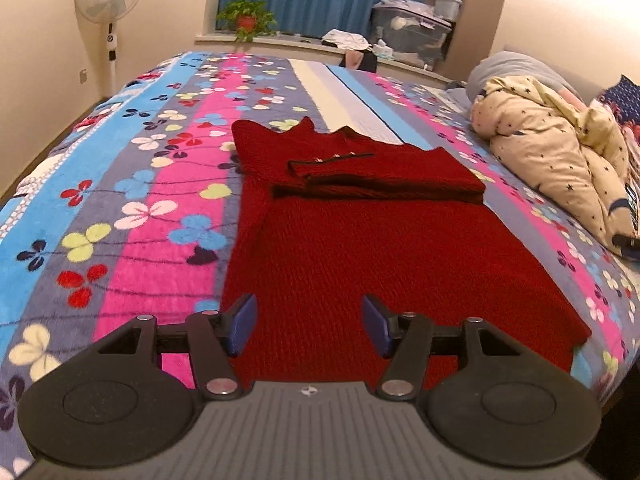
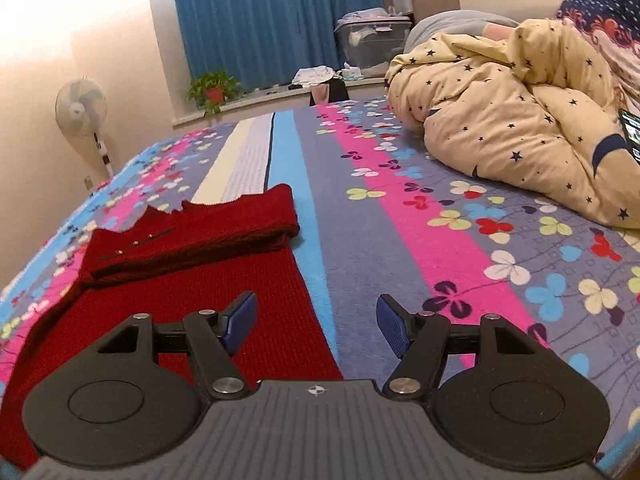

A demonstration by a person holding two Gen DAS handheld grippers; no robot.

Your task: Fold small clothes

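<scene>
A dark red knitted sweater (image 1: 360, 248) lies flat on the flowered bedspread (image 1: 120, 184), its sleeves folded across the chest at the far end. My left gripper (image 1: 309, 322) is open and empty, just above the sweater's near hem, left of its middle. In the right wrist view the sweater (image 2: 224, 280) lies at the left. My right gripper (image 2: 316, 322) is open and empty, over the sweater's near right edge and the bare bedspread (image 2: 420, 240) beside it.
A crumpled cream quilt with stars (image 1: 560, 152) lies on the right of the bed, also in the right wrist view (image 2: 520, 112). A standing fan (image 1: 108, 4) is at the far left wall. A potted plant (image 1: 246, 20) and storage boxes (image 1: 412, 32) stand on the window ledge.
</scene>
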